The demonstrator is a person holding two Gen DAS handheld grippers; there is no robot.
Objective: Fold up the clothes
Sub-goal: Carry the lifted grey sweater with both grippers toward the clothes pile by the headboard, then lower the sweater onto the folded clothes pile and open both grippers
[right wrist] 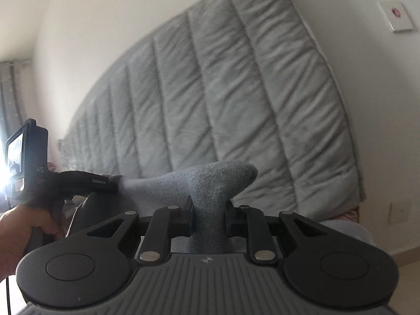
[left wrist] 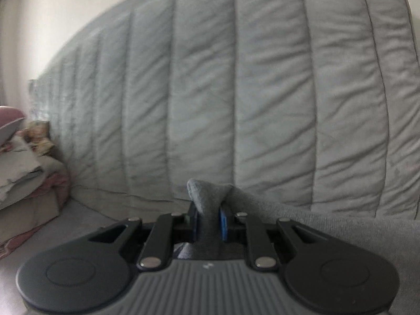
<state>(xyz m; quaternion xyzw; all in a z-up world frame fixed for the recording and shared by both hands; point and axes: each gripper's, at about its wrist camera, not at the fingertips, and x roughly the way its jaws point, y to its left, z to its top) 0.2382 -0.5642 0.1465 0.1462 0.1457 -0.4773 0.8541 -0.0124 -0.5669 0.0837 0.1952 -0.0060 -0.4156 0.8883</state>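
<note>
Two grippers are in your hands, and both grip the same soft grey knitted garment (right wrist: 210,183). Your left gripper (left wrist: 208,220) has its blue-padded jaws clamped on a bunched fold of the cloth, which pokes up between them and trails off to the right. Your right gripper (right wrist: 208,218) has its black jaws pinched on another bunch of the same cloth, which stretches leftward to the left gripper, seen side-on in the right wrist view with your hand (right wrist: 23,233) around its handle. Behind the garment stands a pale grey quilted headboard (left wrist: 236,92) with upright stitched channels. At far left in the left wrist view sits a stack of folded fabrics (left wrist: 23,168), grey, beige and pink.
</note>
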